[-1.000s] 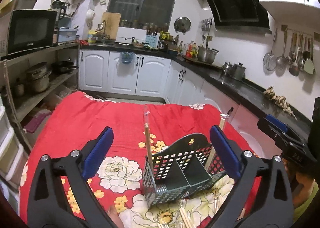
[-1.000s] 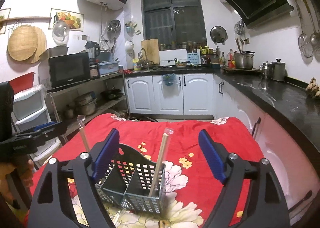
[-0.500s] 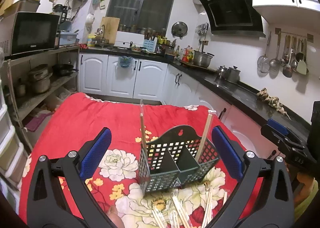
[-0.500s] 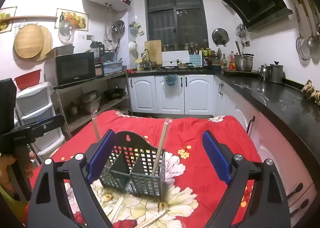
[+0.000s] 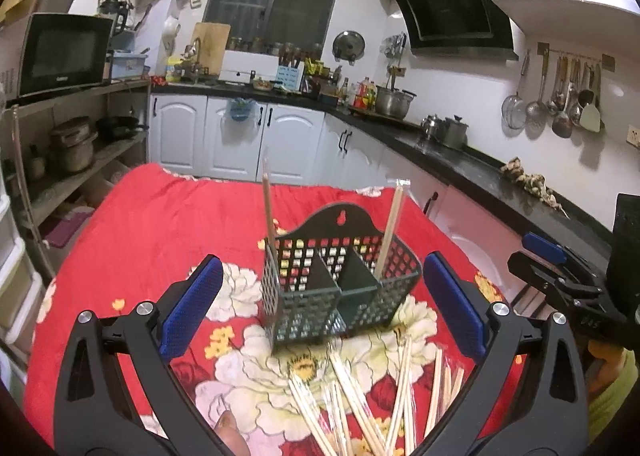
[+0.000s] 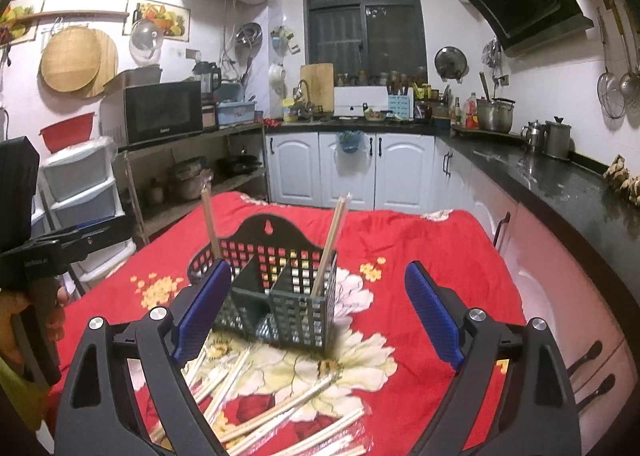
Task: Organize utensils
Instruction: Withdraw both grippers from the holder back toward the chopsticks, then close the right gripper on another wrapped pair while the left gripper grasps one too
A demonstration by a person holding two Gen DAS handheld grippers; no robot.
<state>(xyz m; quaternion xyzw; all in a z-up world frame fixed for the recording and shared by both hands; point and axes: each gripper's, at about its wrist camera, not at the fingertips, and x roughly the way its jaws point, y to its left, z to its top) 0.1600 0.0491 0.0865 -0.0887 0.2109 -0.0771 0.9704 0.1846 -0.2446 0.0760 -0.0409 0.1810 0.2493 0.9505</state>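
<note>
1. Nearest, left gripper (image 5: 322,308): blue-padded fingers (image 5: 191,306) spread wide apart, holding nothing, hovering over the table.
2. Right gripper (image 6: 318,310): likewise spread wide, blue pads (image 6: 430,316) clear of everything, nothing held.
3. Just below and between the fingers, wrapped chopsticks (image 5: 360,404) scattered loose on the red floral tablecloth (image 5: 160,224), fanned in several directions; seen too from the right wrist (image 6: 264,412).
4. Just beyond the pile, dark perforated utensil basket (image 5: 340,288) standing upright on the cloth, split by dividers into compartments, arched back with a hanging hole.
5. In the basket, two wrapped chopstick pairs standing: one (image 5: 268,216) near upright at the left corner, one (image 5: 390,232) leaning rightward in the right compartment.
6. Farther off, white cabinets (image 5: 240,140) under a black counter (image 5: 480,176).
7. On the left shelf, microwave (image 5: 60,52).
</note>
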